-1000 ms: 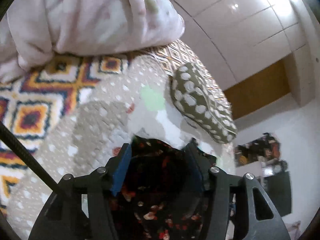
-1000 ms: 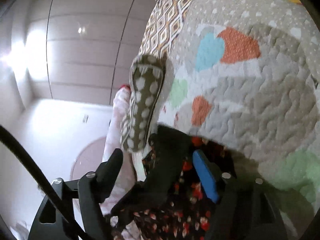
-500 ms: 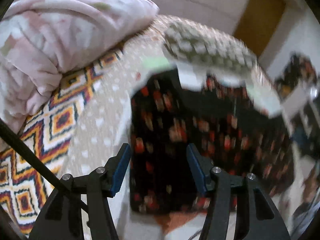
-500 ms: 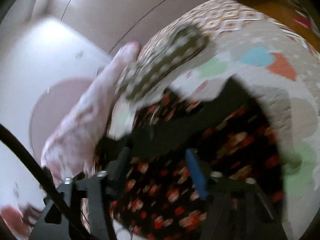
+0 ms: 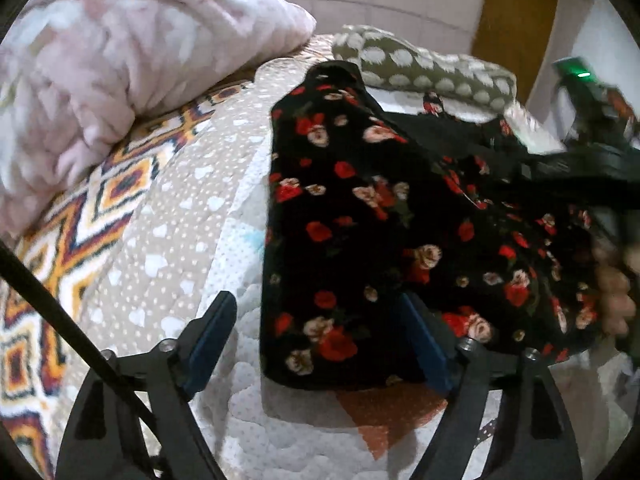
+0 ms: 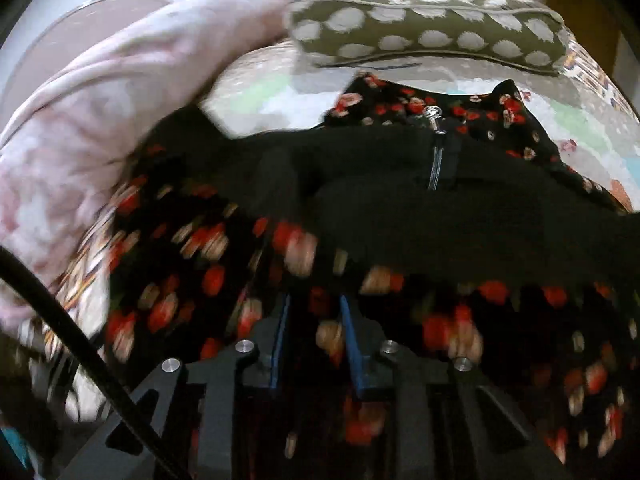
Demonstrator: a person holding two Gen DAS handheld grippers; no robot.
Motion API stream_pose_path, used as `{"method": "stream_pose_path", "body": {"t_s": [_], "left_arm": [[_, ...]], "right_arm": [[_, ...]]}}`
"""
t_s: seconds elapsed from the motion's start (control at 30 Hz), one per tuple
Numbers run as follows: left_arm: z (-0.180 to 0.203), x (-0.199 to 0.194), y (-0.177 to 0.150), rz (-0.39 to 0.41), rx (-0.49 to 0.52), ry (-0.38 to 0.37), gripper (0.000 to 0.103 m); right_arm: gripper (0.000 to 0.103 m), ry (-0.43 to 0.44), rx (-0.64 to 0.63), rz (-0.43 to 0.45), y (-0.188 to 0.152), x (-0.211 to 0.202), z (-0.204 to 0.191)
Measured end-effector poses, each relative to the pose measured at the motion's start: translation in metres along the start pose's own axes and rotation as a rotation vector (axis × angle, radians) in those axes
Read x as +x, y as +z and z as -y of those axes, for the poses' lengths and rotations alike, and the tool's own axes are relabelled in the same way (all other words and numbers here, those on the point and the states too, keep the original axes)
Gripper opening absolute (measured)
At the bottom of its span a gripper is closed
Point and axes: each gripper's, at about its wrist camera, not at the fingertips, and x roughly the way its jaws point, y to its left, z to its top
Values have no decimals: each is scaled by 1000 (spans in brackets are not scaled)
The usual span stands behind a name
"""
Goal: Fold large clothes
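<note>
Left gripper jaws are opening, with the floral dress edge loose between them, running off toward 1 o'clock across the bed. Right gripper is closing on dress fabric; spotted pillow sits at 12.

light: soft, even indoor light, dim at the frame corners
shadows: faint
blur: right wrist view smeared by motion across the floral dress; left view sharper
distortion: strong fisheye bending at edges
</note>
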Motion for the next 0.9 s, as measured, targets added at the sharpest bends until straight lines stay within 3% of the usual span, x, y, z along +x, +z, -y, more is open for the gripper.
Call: {"method": "stream_pose_path", "body": {"t_s": [0.23,0.37,0.4,0.5,0.53,0.63,0.7,0.77,0.8,0.9], "left_arm": [[-21,-3,-10,42,-100,-78,88],[-31,1,-12,38,-147,-137,88],[-33,2,-12,36,-156,-149,89],[-33,2,-12,35,-161,-159,89],[-33,2,-12,34,-159,-157,89],[-32,1,-12,30,-154,-158,89],[-32,1,-12,26,-150,-157,89],[-31,0,-11,20,-138,-149,89],[-30,-1,-11,20,-132,-148,89],[-30,-7,-10,15,-115,-146,89]], "right_arm": [[26,-203,18,32,43,9,-6],[31,-26,48,96,49,-27,-28],[39,3,34,95,52,-30,-36],[58,-20,-54,86,61,-23,-64],[58,-47,-86,75,64,-15,-72],[58,-86,-103,16,69,15,-83],[58,-40,-70,-20,72,31,-84],[46,-10,-58,-52,72,46,-88],[30,-53,-83,-61,70,50,-92],[26,-306,-158,-57,77,71,-97]]}}
